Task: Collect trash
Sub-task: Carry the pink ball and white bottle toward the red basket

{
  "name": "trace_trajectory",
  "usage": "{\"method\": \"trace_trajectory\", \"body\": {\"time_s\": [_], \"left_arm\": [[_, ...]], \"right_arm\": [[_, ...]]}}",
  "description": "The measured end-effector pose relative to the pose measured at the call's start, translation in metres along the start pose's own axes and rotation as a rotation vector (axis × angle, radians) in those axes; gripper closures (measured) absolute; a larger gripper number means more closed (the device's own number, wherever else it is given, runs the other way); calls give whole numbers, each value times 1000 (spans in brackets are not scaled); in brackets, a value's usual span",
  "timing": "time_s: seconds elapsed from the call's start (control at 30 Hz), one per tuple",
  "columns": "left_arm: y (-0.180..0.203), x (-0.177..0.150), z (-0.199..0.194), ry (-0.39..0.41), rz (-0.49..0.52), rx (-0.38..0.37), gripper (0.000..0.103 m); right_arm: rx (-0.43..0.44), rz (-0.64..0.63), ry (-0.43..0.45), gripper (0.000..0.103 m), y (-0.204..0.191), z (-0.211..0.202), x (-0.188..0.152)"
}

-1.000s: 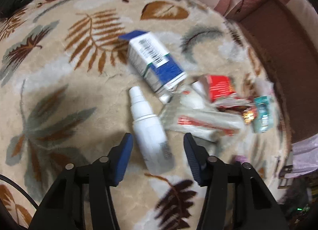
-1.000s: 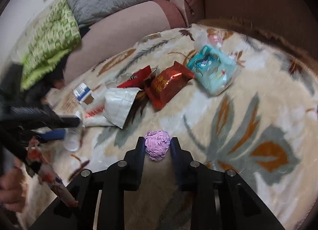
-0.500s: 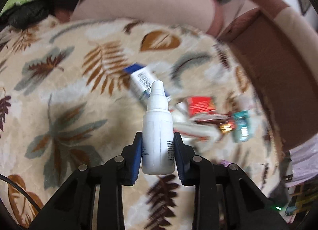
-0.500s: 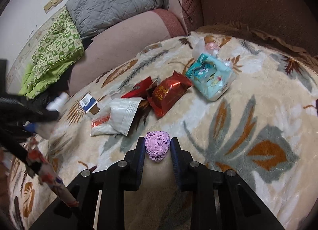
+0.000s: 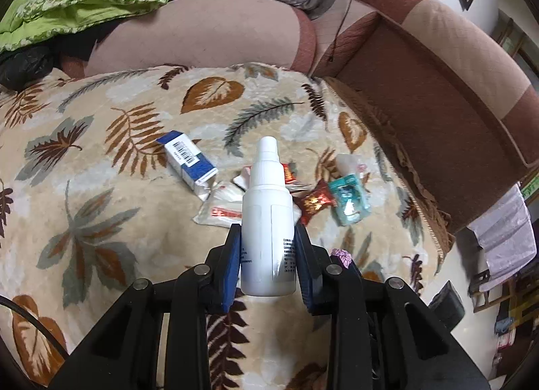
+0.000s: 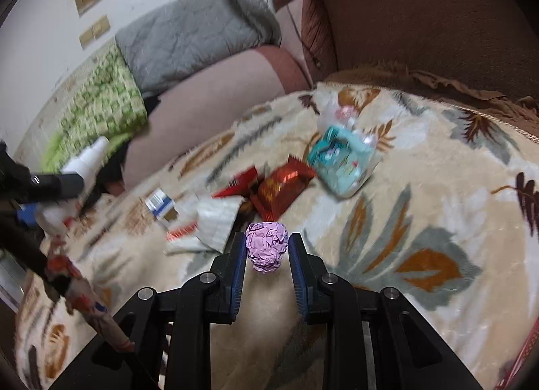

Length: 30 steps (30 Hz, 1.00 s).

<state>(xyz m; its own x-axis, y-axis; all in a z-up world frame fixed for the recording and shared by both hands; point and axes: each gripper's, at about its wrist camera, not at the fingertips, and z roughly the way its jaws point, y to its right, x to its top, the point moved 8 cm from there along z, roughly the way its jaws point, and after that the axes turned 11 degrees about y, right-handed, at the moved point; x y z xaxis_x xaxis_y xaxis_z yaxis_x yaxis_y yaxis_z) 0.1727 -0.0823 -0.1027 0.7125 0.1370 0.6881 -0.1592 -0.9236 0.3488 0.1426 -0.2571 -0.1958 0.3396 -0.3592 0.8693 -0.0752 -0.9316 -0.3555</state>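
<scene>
Home living room: brown sofa (image 5: pixel 421 80), leaf-print blanket (image 5: pixel 101 188), grey cushion (image 6: pixel 188 39)

Both of your grippers are closed on a load.

Your left gripper (image 5: pixel 267 255) pinches a white spray bottle (image 5: pixel 267 221) between its 2 blue-padded fingers (image 5: pixel 232 272), nozzle pointing forward along them and clear of the blanket. Your right gripper (image 6: pixel 266 250) clamps a crumpled pink paper ball (image 6: pixel 266 247) at the tips of its 2 fingers (image 6: pixel 235 265), with your left gripper out at its far left.
</scene>
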Motion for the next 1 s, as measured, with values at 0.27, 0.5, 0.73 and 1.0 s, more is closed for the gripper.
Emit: {"method": "trace_trajectory", "body": {"time_s": [0.27,0.5,0.73,1.0], "left_arm": [[34,-5,-18,31,41,-80,74],[84,-41,-24,-29,96,-193,74],[156,-99,-32,-111,222,-312,74],[221,-172,-44,-242,317,-398,74]], "right_arm": [[-15,59,87,76,16,-62,34],[-66,207,99,76,56,-138,40],[-163,259,110,76,102,-211,37],[-273,345,123,76,168,-278,36]]}}
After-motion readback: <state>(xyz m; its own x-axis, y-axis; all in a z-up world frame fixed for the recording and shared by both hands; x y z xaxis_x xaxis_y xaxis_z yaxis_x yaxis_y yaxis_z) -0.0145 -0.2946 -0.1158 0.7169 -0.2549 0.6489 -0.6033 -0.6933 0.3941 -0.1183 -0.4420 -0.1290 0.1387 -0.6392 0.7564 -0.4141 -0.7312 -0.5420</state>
